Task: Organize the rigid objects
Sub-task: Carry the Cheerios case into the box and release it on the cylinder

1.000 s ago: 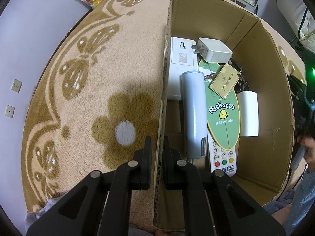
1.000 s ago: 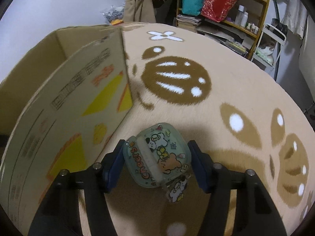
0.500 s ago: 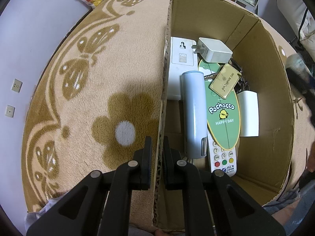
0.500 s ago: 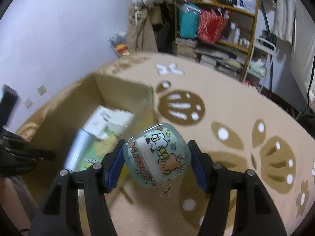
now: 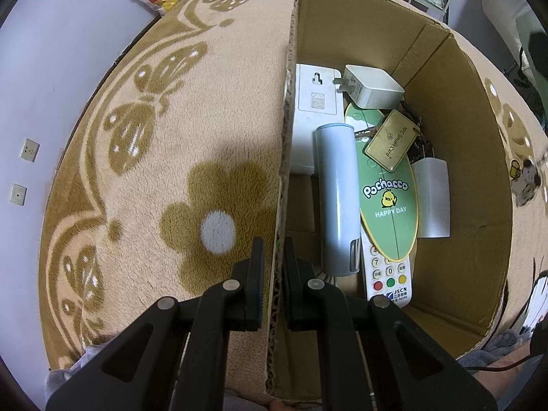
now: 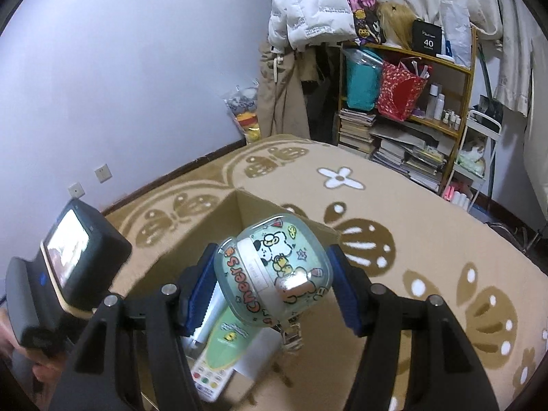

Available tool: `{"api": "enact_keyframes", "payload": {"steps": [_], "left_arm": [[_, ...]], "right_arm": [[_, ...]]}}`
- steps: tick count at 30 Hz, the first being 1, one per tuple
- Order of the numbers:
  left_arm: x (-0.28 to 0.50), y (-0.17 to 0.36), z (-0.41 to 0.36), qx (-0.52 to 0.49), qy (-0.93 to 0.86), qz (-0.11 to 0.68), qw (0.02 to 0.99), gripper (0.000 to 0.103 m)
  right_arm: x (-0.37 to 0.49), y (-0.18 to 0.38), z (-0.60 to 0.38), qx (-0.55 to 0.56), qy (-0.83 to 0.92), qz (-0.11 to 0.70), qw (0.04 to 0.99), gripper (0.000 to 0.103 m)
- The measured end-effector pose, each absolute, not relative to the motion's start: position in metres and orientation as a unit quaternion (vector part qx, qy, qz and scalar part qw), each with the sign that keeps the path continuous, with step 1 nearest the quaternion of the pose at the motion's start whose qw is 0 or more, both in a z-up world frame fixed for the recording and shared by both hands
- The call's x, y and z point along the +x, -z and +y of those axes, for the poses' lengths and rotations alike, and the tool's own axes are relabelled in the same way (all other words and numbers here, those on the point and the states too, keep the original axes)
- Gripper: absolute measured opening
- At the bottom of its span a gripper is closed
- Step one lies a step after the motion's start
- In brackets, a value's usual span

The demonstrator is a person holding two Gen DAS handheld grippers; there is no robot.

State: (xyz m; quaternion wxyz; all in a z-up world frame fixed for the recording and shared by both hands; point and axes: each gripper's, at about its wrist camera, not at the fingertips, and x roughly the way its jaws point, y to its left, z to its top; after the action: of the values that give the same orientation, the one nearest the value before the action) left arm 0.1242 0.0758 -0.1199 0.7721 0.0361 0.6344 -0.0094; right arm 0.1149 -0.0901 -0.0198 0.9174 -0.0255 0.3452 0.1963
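Note:
My right gripper [image 6: 274, 277] is shut on a small translucent green cartoon case [image 6: 272, 275] with "Cheers" printed on it, held in the air above the open cardboard box [image 6: 226, 212]. A keychain clasp [image 6: 291, 334] dangles under the case. My left gripper [image 5: 274, 269] is shut on the box's left wall [image 5: 287, 120], one finger inside and one outside. In the box lie a pale blue cylinder [image 5: 337, 198], a green Pochacco oval [image 5: 388, 198], a white remote [image 5: 388, 282], a white charger [image 5: 371, 87], a gold NFC card [image 5: 392, 140] and a white flat box [image 5: 315, 116].
The box rests on a beige carpet [image 5: 171, 137] with brown flower and butterfly patterns. The other gripper's camera unit [image 6: 65, 274] shows at the left of the right wrist view. A crowded shelf [image 6: 411, 109] with books and bags stands at the back by the wall.
My right gripper has risen from the carpet beside the box to above its opening, carrying the cartoon case. The left gripper has stayed clamped on the box wall.

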Motion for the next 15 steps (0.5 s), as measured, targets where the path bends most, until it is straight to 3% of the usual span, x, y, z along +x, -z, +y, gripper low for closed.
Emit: {"api": "enact_keyframes", "payload": {"steps": [7,15], "left_arm": [[0.125,0.121,0.076,0.037,0.011,0.634,0.773,0.009],[0.124,0.121,0.076,0.034,0.011,0.633,0.773,0.009]], "right_arm": [[0.116,0.021,-0.082,-0.009,-0.201,0.347,0.916,0.067],[0.127,0.059,-0.082,0.025,-0.181,0.404,0.896,0.067]]}}
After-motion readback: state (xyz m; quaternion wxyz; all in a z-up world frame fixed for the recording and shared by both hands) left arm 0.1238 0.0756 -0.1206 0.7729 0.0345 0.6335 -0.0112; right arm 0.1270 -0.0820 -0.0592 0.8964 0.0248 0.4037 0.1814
